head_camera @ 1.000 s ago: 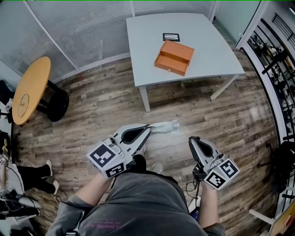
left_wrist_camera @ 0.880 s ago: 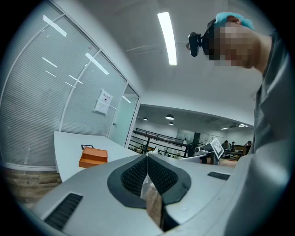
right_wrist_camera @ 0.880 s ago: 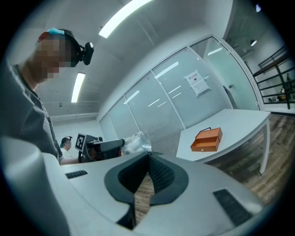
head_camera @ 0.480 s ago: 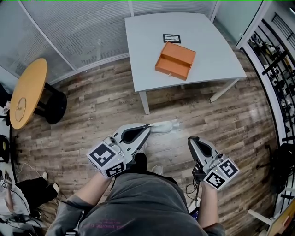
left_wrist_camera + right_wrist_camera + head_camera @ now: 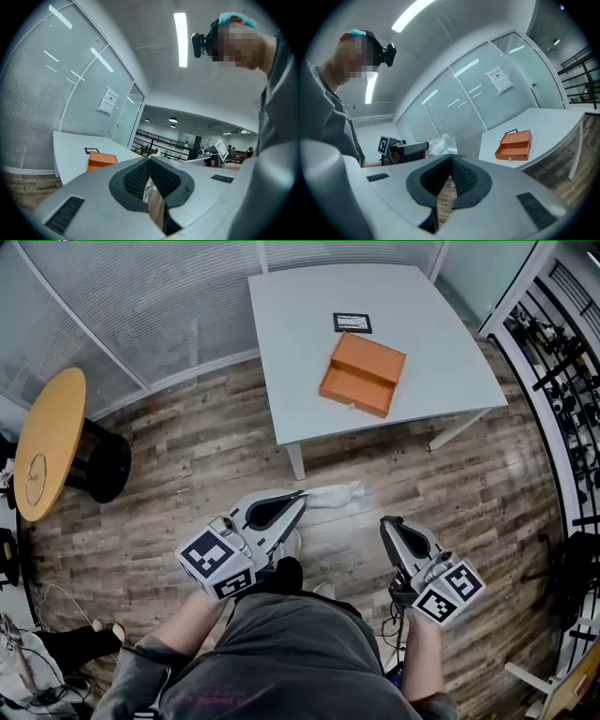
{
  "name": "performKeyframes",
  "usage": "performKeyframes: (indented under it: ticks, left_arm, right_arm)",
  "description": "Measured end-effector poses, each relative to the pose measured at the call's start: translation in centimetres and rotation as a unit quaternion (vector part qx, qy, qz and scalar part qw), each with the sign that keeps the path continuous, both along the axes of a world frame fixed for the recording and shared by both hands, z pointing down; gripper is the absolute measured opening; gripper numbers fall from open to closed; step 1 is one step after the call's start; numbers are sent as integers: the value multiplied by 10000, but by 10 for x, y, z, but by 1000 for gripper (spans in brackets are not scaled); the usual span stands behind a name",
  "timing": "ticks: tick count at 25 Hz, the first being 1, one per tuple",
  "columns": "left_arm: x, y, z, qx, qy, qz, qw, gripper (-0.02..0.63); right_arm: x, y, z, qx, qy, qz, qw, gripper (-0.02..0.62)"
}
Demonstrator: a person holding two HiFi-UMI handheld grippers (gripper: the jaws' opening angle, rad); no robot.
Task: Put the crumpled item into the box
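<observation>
Crumpled plastic bag [image 5: 336, 495] is held clamped at one end in the jaws of the left gripper [image 5: 303, 496], above the wooden floor [image 5: 187, 456]. The rest of it trails from the jaw tips toward 3 o'clock in the head view. In the left gripper view a strip of the pale film is seen pinched between the dark pads. The right gripper [image 5: 385, 522] is held beside it, its jaws together on nothing, apart from the bag.

The open orange box [image 5: 363, 375] lies on the white tabletop [image 5: 300, 334], well apart from both grippers, at about 1 o'clock from the left gripper's tip. A small black-framed card [image 5: 352, 322] is set just beyond it at 12 o'clock. The bag's long axis is judged to run across the line to the box. The carry would therefore be made forward and slightly right by the left gripper, until the bag hangs over the open tray.
</observation>
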State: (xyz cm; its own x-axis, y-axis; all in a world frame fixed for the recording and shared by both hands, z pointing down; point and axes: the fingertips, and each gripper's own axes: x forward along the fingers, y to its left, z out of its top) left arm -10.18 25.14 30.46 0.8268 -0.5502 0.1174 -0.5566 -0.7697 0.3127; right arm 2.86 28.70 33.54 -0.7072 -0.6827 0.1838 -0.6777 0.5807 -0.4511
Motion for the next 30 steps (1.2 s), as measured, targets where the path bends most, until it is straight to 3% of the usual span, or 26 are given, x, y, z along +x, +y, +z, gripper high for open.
performKeyframes:
  ticks: [30]
  left_arm:
    - [-66, -170, 5, -110, 289, 368, 9988, 15]
  right_arm:
    - [-72, -154, -1, -142, 295, 416, 9986, 2]
